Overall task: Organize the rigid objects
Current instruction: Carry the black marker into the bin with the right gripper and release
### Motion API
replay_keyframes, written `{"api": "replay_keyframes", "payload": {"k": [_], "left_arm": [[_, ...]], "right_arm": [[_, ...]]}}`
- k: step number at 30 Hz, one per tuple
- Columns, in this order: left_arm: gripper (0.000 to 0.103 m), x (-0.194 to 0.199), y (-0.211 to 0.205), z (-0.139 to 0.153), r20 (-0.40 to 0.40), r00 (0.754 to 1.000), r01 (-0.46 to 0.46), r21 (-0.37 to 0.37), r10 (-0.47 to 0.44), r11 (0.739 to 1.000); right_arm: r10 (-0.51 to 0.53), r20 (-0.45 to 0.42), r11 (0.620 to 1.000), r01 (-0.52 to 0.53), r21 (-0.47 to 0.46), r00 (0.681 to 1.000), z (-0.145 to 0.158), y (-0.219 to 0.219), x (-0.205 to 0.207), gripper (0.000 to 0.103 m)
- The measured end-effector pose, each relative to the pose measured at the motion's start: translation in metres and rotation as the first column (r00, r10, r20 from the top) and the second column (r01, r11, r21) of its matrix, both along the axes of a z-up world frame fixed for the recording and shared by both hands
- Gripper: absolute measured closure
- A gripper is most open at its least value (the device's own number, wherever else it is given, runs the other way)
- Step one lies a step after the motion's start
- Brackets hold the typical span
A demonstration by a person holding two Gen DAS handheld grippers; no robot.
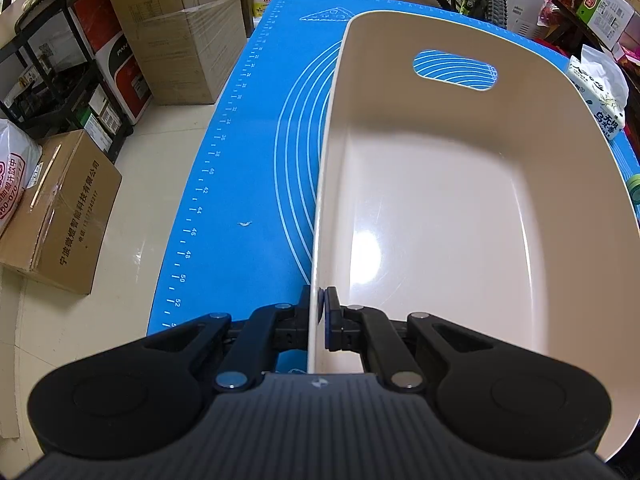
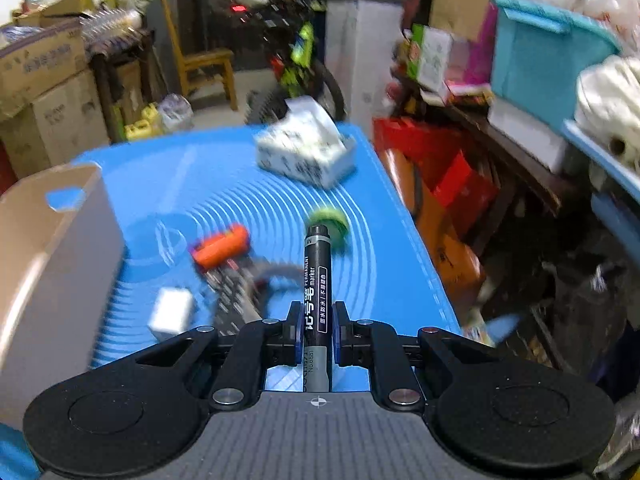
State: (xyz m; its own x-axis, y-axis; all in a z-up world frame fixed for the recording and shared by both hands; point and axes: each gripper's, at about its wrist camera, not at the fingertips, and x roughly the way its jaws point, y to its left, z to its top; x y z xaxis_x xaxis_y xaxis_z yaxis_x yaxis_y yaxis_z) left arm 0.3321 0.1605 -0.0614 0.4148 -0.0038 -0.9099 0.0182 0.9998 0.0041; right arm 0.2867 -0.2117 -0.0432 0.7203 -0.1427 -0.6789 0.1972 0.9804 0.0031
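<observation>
On the worktop, a blue mat (image 1: pixel 240 128) printed with ruler marks and curved white lines covers the surface. Its left edge runs beside bare floor, where cardboard boxes (image 1: pixel 60 208) stand well apart from the mat. My left gripper (image 1: pixel 318 316) has its jaws closed on the near left rim of a cream plastic bin (image 1: pixel 460 208), one pad inside the wall and one outside. The bin is empty; its glossy floor shows only a glare spot, and an oval handle slot is cut in its far wall. A strip of open mat lies left of the bin. A tissue pack (image 1: pixel 600 92) sits past the bin's far right corner.

My right gripper (image 2: pixel 316 332) has its jaws clamped on a black permanent marker (image 2: pixel 317 280), which points forward, its cap end out past the pads, held above the mat. The right wrist view is blurred. Below it, small things lie loose on the mat: an orange object (image 2: pixel 222 246), a white block (image 2: pixel 172 314), a green tape roll (image 2: pixel 330 222) and a dark keyed device I cannot identify. Those things lie right of the bin, which sits at the left of this view. The mat's right edge drops off beside crowded shelves, red boxes and a teal crate (image 2: pixel 544 56).
</observation>
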Motion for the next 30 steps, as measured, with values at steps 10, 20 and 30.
{"api": "replay_keyframes", "payload": {"k": [10,20,30], "left_arm": [[0.097,0.000,0.000,0.000,0.000,1.000,0.000,0.001,0.000,1.000],[0.098,0.001,0.000,0.000,0.003,1.000,-0.002,0.001,0.002,1.000],[0.098,0.001,-0.002,0.001,0.003,1.000,0.000,0.003,0.000,1.000]], "right_arm": [[0.173,0.147,0.984,-0.176,0.005,0.974,0.060,0.064,0.033,0.079],[0.324,0.173,0.944,-0.331,0.009,0.930,0.070,0.143,0.070,0.079],[0.421,0.026,0.906,-0.422,0.042,0.906,0.033,0.204,0.099,0.079]]}}
